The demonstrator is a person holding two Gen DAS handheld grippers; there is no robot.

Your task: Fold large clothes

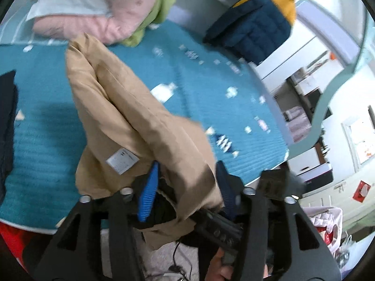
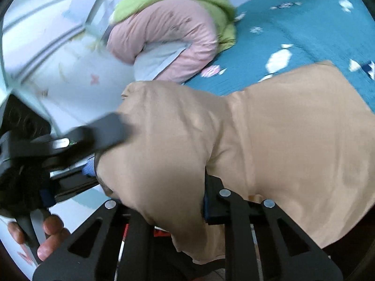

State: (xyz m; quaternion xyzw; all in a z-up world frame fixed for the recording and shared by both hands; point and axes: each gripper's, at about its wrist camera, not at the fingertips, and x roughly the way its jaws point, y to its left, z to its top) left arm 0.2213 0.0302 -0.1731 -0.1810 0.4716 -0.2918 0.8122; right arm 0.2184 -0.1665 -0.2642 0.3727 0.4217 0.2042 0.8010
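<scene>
A large tan garment (image 1: 131, 121) with a white care label (image 1: 121, 160) hangs bunched over the teal bedspread (image 1: 46, 126). My left gripper (image 1: 187, 187) has its blue-padded jaws around a thick fold of it. In the right wrist view the same tan garment (image 2: 269, 140) drapes over my right gripper (image 2: 164, 187) and hides both fingertips; cloth sits between the jaws. The left gripper (image 2: 105, 128) shows there at the left, pressed against the cloth.
A pink and green duvet (image 1: 112, 11) is rolled at the head of the bed. A navy and yellow jacket (image 1: 255, 23) lies at the far edge. Dark clothing (image 1: 7, 117) lies at the left. Shelves and furniture (image 1: 311, 89) stand beyond the bed's right edge.
</scene>
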